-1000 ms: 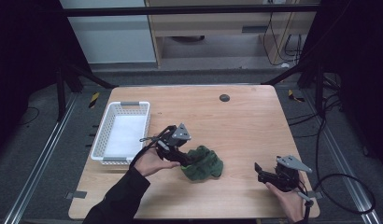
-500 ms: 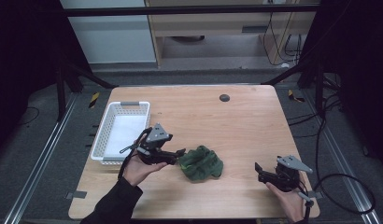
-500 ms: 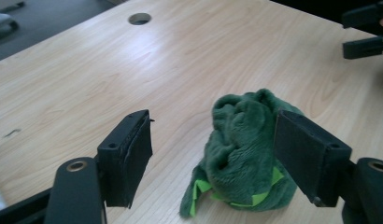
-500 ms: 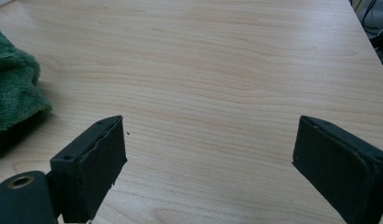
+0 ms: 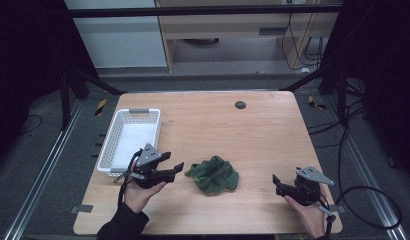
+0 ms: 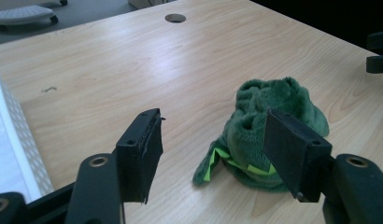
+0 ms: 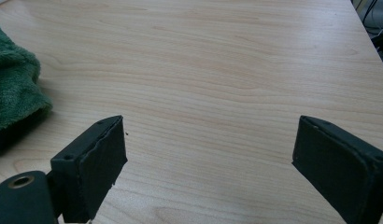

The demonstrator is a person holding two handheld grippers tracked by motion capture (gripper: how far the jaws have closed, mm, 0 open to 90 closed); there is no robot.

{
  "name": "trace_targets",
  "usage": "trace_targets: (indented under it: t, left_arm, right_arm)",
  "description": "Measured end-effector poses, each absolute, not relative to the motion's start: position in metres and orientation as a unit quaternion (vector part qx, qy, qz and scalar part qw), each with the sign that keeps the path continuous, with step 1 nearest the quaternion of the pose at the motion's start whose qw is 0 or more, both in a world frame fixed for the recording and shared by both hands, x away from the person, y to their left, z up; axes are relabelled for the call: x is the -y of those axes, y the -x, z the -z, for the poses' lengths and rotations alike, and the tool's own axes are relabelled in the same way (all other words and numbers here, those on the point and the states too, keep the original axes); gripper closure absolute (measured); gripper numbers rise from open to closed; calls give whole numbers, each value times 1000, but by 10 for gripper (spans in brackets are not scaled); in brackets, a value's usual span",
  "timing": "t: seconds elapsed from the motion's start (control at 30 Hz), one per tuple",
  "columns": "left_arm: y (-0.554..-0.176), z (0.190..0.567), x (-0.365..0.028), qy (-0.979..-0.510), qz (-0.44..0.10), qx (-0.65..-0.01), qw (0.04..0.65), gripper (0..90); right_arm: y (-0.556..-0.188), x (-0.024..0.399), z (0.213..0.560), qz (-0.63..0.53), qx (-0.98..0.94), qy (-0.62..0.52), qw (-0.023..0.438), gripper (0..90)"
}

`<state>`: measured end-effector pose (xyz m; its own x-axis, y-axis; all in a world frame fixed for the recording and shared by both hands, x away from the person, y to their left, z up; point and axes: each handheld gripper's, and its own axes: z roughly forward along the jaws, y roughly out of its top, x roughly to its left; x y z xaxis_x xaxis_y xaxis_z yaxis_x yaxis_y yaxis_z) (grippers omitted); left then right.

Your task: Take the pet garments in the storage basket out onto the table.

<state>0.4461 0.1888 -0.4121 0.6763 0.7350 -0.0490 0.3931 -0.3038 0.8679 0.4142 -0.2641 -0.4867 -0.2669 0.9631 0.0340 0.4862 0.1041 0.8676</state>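
1. High view shows the green cloth [image 5: 213, 174] lying crumpled on the wooden table [image 5: 233, 130], slightly toward six o'clock from the table's middle.
2. At nine o'clock from the cloth, the left gripper [image 5: 177, 168] sits just beside it, not touching; its jaws have just been closing yet stand apart, with nothing between them.
3. Left gripper view puts the cloth [image 6: 255, 126] just past the jaw tips, partly behind one of them.
4. At three o'clock from the cloth, well apart, the right gripper [image 5: 277, 184] rests with jaws spread wide over bare wood.
5. A white basket [image 5: 113, 150] stands at eleven o'clock from the left gripper.
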Motion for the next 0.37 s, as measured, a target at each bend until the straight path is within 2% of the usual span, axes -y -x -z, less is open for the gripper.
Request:
trace_targets:
  t: [0.37]
  left_arm:
    - [-432,435,-215,-773,-188,-391,462,375]
  right_arm:
    - [-413,262,487,-407,-684,-532,290,95]
